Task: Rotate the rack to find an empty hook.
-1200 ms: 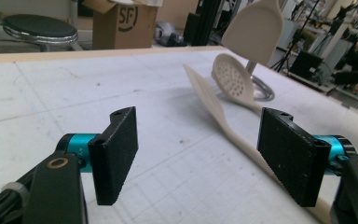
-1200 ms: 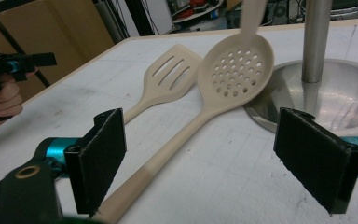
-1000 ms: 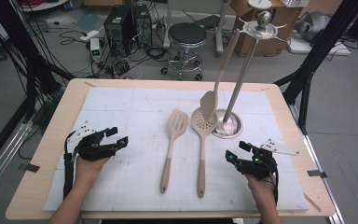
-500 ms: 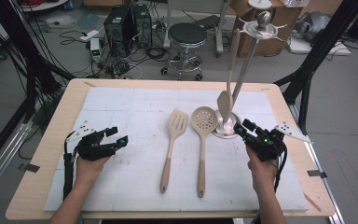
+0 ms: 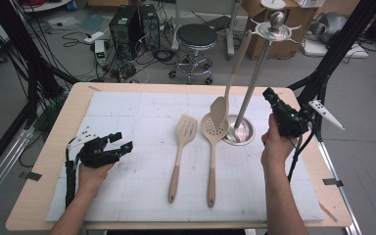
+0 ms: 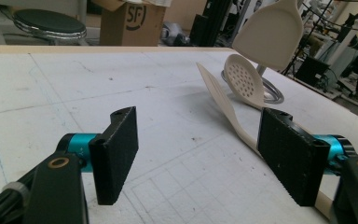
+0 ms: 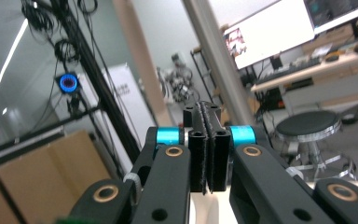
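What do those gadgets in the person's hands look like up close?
Each hand carries a black metal-framed tongs tool: the left tongs and the right tongs. Both end in two flat black rectangular pads with a rough surface, fixed on bright blue collars and jointed with brass-coloured rivets. A white three-cornered plate with dark dots tops each, and a black cable trails off. Forearms are bare, no sleeves.

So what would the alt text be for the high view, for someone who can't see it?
A person's right gripper, jaws shut on nothing, is raised beside a metal utensil stand where one wooden spatula hangs. A slotted turner and a perforated spoon lie side by side on the white-covered table, while the left gripper rests open on it.
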The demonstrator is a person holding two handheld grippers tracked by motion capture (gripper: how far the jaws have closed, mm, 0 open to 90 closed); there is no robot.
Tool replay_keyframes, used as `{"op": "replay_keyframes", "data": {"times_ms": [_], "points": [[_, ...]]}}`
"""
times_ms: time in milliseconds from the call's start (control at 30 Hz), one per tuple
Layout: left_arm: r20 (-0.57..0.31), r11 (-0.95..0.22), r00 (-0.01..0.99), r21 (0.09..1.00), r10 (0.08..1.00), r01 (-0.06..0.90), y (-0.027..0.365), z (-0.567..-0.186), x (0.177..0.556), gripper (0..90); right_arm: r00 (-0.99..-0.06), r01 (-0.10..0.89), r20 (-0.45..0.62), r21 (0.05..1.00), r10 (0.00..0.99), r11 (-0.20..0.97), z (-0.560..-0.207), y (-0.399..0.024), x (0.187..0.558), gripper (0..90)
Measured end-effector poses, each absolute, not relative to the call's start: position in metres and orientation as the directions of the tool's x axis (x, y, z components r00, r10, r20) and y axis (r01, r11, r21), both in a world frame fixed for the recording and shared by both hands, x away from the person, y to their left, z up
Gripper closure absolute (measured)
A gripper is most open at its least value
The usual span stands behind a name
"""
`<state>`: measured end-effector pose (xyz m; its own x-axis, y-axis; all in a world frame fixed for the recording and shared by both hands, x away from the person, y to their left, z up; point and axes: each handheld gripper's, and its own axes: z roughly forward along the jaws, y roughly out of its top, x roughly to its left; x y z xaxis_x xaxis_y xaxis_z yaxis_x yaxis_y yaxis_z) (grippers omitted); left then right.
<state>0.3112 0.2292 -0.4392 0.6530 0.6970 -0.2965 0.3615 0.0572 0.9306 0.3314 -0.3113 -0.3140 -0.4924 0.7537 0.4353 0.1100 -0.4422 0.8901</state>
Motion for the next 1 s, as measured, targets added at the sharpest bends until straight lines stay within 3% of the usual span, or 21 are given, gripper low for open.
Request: {"op": "replay_keyframes", "data": {"times_ms": [567, 1000], "points": [[-0.311, 0.06, 0.656, 0.925, 0.687, 0.375, 0.225, -0.441, 0.312, 29.7, -0.516, -0.029, 0.436, 0.851, 0.738, -0.524, -0.241, -0.297, 0.363, 90.0], [-0.316, 0.065, 0.659, 0.925, 0.683, 0.375, 0.225, -0.442, 0.311, 30.4, -0.547, -0.068, 0.401, 0.854, 0.735, -0.516, -0.231, -0.272, 0.361, 90.0]]}}
